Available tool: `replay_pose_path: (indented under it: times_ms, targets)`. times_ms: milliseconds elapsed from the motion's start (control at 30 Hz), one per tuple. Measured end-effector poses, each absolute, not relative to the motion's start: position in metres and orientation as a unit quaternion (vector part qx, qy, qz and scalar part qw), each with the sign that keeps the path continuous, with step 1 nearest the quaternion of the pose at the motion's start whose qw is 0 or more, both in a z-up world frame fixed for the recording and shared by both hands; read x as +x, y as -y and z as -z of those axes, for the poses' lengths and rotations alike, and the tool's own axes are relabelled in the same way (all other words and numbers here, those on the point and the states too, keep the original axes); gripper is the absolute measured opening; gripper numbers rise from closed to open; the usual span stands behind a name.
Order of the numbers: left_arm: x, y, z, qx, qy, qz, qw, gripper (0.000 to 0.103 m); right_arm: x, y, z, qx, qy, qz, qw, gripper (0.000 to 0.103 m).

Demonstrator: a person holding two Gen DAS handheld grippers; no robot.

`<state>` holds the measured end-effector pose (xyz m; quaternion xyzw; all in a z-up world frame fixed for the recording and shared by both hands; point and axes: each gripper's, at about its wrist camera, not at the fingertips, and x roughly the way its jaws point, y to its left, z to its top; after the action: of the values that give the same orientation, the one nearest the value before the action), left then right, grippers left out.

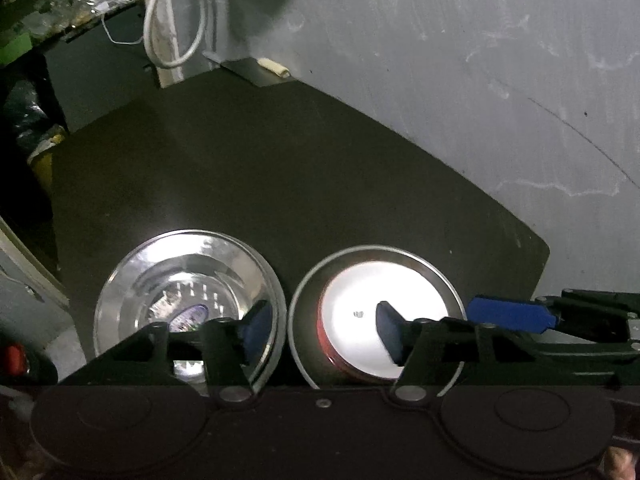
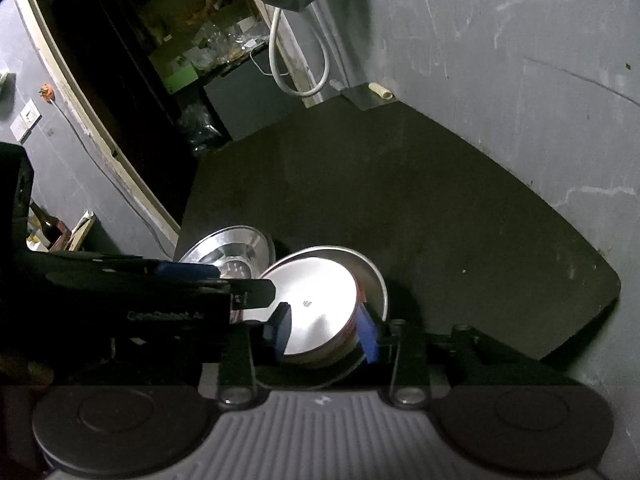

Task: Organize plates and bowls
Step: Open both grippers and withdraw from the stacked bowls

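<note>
Steel plate holds a red-sided bowl, right claw astride.

Left claw: matte black linkage arms, blue pads on the fingers, silver pivot screws at the linkage roots, one small screw head centred between them. Dark housing below, with two round raised discs, one at each side. Sliver of bare skin visible at lower right corner of left wrist view.

Right claw: same black linkages, blue finger pads, two silver pivot screws. Grey ribbed centre plate with small light mark near top edge, flanked by two dark round discs. Faint, partly legible lettering printed on side of left claw's black body, seen in right wrist view.
</note>
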<state>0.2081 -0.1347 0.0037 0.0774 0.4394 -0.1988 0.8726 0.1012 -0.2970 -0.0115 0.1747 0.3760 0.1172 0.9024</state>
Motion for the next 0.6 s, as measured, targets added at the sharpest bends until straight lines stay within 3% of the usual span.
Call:
replay_pose_path:
  times_ms: [133, 200, 500, 600]
  targets:
    - [0.206, 0.124, -0.009, 0.066, -0.428, 0.174, 0.885, 0.088, 0.101, 0.297, 0.008, 0.173, -0.368, -0.116, 0.906, 0.057]
    - [0.204, 0.116, -0.011, 0.056, -0.421, 0.158, 0.891, 0.097, 0.099, 0.297, 0.005, 0.172, -0.362, -0.114, 0.909, 0.069]
    - [0.197, 0.079, -0.01, 0.007, -0.428, 0.104, 0.898, 0.102, 0.098, 0.294, -0.003, 0.145, -0.349, -0.086, 0.922, 0.103]
    - [0.193, 0.068, -0.007, -0.008, -0.433, 0.09, 0.897, 0.102, 0.1, 0.288, -0.003, 0.115, -0.354, -0.062, 0.926, 0.103]
